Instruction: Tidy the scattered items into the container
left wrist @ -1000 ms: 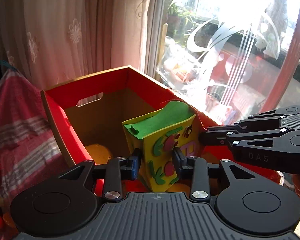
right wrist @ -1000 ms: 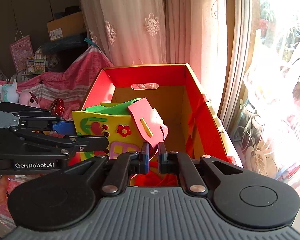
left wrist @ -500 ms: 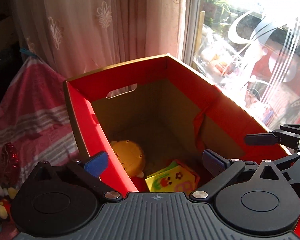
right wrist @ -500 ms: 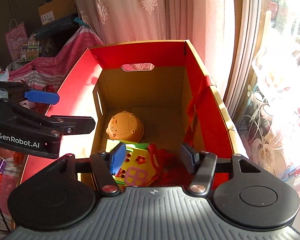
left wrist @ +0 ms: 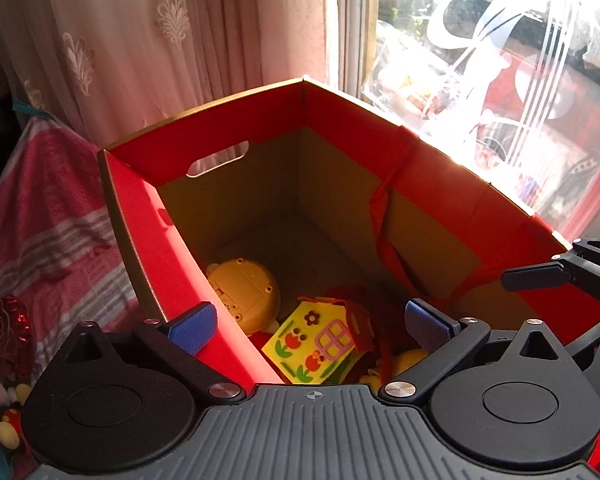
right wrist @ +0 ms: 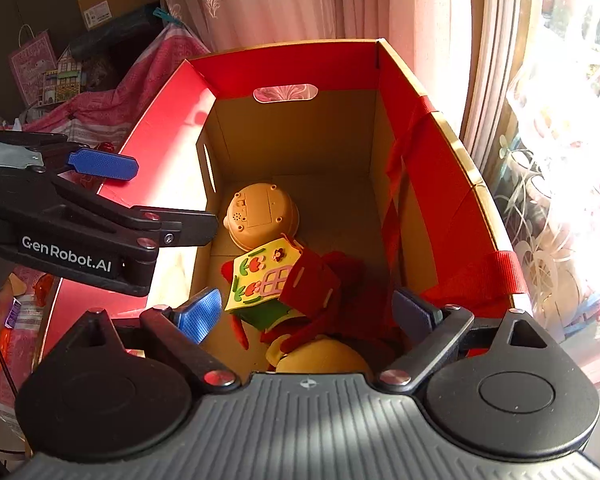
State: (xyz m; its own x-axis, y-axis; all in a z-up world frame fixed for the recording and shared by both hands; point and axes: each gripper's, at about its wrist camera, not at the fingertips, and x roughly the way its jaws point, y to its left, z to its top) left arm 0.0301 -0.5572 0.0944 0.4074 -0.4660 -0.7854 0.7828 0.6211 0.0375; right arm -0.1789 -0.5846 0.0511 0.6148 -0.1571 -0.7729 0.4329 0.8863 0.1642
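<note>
A: Both pairs of jaws stand wide above the box, nothing between them. The left gripper [left wrist: 308, 322] spreads its blue pads apart over the near left wall, one pad outside the wall and one over the inside. The right gripper [right wrist: 306, 312] has just been opening further, and its blue-tipped fingers [right wrist: 199, 314] frame the toys below without touching them.

B: And the foam house?

A: The yellow foam house [right wrist: 266, 276] lies tilted on the floor of the red cardboard box [right wrist: 432, 152], its flower-and-window face turned up, the red roof flap [right wrist: 310, 280] folded to its right. It leans against the orange dome toy [right wrist: 262, 216], which lies underside up toward the back wall. A red strap [right wrist: 394, 216] hangs down the box's right inner wall, and a yellow rounded toy [right wrist: 320, 358] shows just under the house at the near edge.

B: Where do the two tools stand to each other?

A: In the right wrist view the left gripper [right wrist: 162, 200] reaches in from the left, over the box's left wall, jaws parted. In the left wrist view the right gripper [left wrist: 556, 276] pokes in at the right rim.

B: Around the box?

A: A patterned lace curtain [left wrist: 160, 40] hangs behind it, a sunlit window [left wrist: 500, 60] to the right, and a pink striped cloth [left wrist: 48, 216] drapes to the left
</note>
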